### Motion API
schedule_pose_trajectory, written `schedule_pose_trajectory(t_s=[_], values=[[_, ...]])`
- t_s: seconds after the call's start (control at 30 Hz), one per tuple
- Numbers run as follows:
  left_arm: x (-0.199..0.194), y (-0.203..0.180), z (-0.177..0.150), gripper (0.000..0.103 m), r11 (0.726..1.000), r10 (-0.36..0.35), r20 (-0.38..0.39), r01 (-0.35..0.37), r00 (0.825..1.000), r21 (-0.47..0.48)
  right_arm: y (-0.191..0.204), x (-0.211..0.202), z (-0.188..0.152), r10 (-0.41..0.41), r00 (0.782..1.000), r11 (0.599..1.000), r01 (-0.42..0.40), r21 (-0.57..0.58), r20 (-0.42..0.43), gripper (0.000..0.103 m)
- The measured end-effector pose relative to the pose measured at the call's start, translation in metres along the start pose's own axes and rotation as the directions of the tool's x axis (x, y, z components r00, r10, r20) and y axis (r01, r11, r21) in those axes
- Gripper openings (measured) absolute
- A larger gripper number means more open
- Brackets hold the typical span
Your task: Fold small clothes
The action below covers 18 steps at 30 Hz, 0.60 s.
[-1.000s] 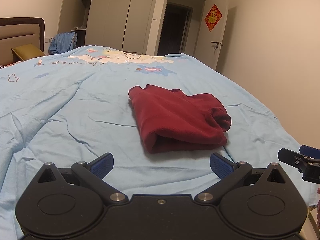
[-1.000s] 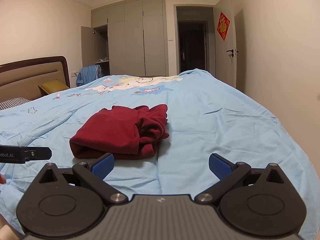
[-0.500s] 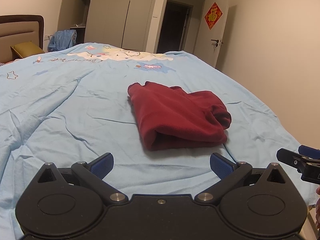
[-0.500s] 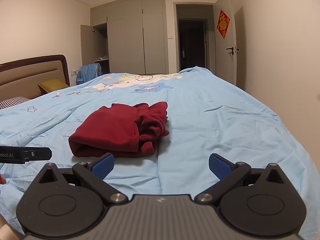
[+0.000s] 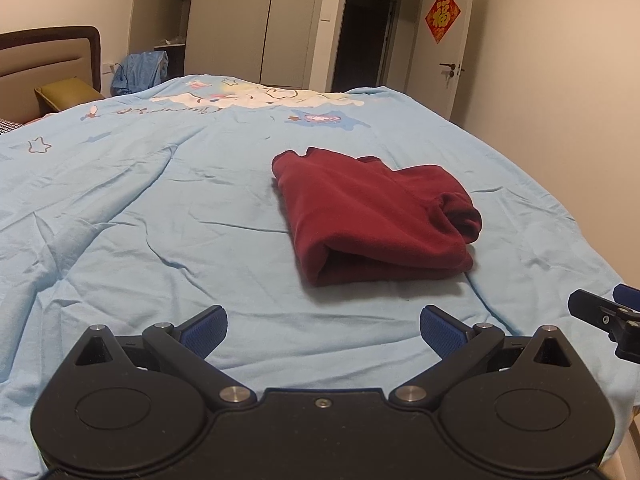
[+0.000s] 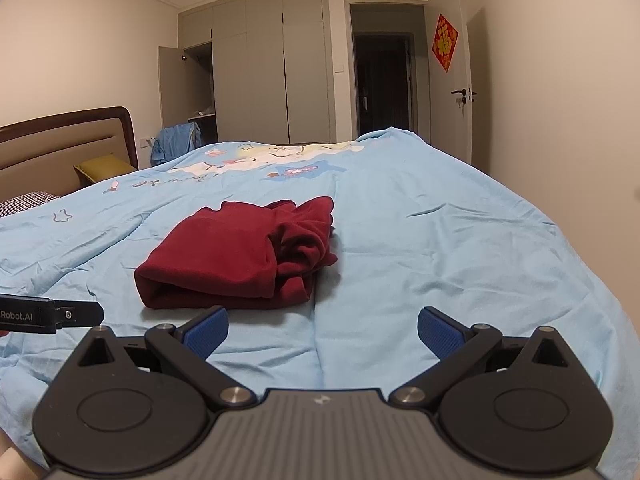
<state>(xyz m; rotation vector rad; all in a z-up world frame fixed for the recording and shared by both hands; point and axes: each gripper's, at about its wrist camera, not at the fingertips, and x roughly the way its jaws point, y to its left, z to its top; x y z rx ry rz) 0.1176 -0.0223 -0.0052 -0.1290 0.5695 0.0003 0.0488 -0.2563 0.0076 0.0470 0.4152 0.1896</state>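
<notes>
Left gripper [image 5: 323, 326] and right gripper [image 6: 322, 326] fingers spread wide, empty; folded red garment [image 5: 372, 216] lay on bed [image 5: 160, 216] (untouched)

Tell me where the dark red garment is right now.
The dark red garment lies folded on the light blue bedspread, ahead of both open grippers: right of centre in the left wrist view, left of centre in the right.

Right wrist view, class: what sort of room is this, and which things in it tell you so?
A home bedroom, most likely. A wide bed under a light blue cartoon duvet fills the view, with a padded headboard at one end and a built-in wardrobe on the far wall.
</notes>
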Motion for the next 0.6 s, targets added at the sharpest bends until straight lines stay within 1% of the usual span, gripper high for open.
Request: schedule_pose_trajectory(t_s=[0.2, 0.6], values=[[0.003, 0.000, 0.001, 0.102, 1.000, 0.025, -0.016, -0.025, 1.000, -0.006, -0.001, 0.003, -0.002, 0.000, 1.000, 1.000, 0.000, 0.002, -0.011, 0.103], [0.013, 0.004, 0.002, 0.102, 0.999, 0.015, -0.047, -0.016, 0.999, -0.028, -0.004, 0.018, -0.006, -0.002, 0.999, 1.000, 0.002, 0.006, -0.050, 0.103]])
